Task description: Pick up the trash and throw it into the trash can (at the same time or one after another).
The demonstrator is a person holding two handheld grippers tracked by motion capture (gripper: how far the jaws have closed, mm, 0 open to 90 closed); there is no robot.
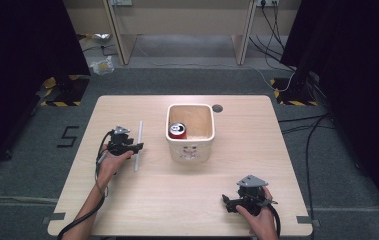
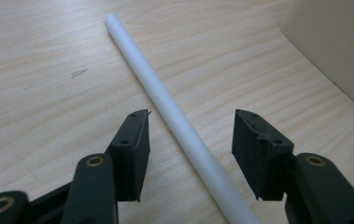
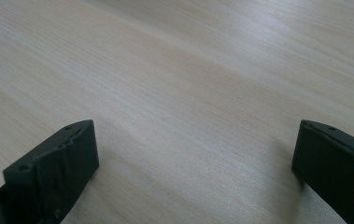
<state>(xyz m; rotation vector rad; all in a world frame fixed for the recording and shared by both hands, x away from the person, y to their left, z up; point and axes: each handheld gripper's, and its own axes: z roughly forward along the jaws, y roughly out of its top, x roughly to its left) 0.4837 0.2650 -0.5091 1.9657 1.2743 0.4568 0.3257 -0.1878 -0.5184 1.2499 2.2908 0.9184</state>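
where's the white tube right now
The long white plastic tube lies flat on the light wooden table, left of the cream square bin, between the open jaws of the left tool.

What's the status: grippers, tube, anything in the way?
Left gripper open, jaws astride the white tube on the table. Right gripper open, empty. Bin holds a red can. Nothing blocking.
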